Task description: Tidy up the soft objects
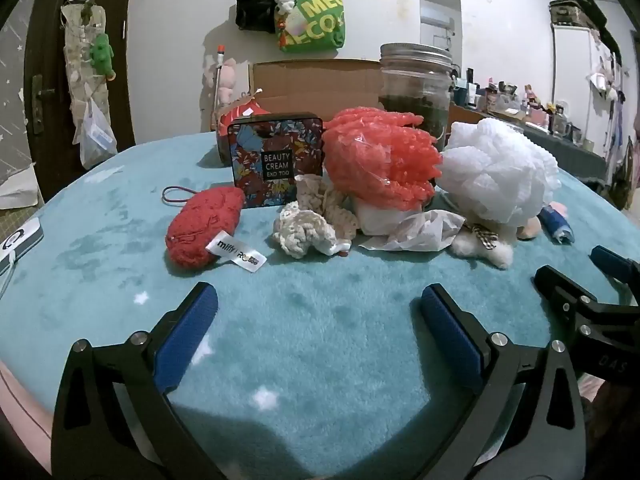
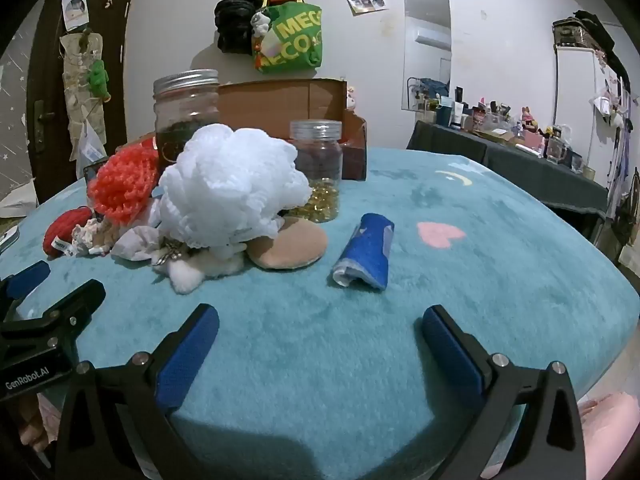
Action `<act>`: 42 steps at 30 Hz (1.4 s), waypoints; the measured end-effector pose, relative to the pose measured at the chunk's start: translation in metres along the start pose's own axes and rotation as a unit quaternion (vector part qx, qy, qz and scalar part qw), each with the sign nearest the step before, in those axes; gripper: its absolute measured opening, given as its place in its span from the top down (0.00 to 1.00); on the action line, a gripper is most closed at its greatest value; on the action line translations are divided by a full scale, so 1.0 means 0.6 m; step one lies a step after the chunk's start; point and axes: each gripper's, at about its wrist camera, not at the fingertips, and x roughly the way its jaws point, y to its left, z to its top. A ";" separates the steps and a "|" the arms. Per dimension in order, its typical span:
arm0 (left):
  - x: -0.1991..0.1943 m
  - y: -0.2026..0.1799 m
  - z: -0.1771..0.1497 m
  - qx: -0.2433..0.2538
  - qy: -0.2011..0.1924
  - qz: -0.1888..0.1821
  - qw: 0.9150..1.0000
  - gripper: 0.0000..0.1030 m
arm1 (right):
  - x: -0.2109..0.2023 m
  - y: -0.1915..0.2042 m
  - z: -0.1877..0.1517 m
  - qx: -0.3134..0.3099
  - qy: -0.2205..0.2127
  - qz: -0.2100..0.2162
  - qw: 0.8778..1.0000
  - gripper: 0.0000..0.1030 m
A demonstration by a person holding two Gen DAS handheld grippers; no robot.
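Soft things lie in a row on the teal fleece table cover (image 1: 304, 344): a red knitted pouch (image 1: 204, 226) with a white label, a cream crochet piece (image 1: 308, 226), an orange-red bath pouf (image 1: 380, 160), a white bath pouf (image 1: 496, 172), a small white plush (image 1: 486, 246), a tan round puff (image 2: 288, 246) and a rolled blue cloth (image 2: 364, 254). My left gripper (image 1: 318, 312) hovers open over bare fleece, short of the pouch and the crochet piece. My right gripper (image 2: 320, 330) stands open too, just short of the blue cloth, nothing between its fingers.
A floral tin (image 1: 276, 160) labelled beauty cream stands behind the pouch. Behind the poufs are a large glass jar (image 2: 186, 116), a small jar (image 2: 318, 164) with yellow beads, and an open cardboard box (image 2: 288, 104). A phone (image 1: 18, 240) lies at the left edge.
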 end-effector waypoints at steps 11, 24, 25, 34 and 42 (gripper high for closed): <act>0.000 0.000 0.000 0.002 0.003 0.001 1.000 0.00 | 0.000 -0.001 0.000 -0.001 0.001 -0.001 1.000 0.00; 0.000 0.000 0.000 0.002 0.004 0.001 1.000 0.00 | -0.001 0.001 -0.001 -0.002 0.001 -0.001 1.000 0.00; 0.000 0.000 0.000 0.002 0.004 0.001 1.000 0.00 | -0.001 0.001 -0.001 -0.001 0.001 -0.001 1.000 0.00; 0.000 0.000 0.000 0.001 0.004 0.001 1.000 0.00 | -0.001 0.001 -0.001 -0.002 0.001 -0.002 1.000 0.00; 0.000 0.000 0.000 0.001 0.004 0.000 1.000 0.00 | -0.001 0.002 -0.001 -0.002 0.001 -0.002 1.000 0.00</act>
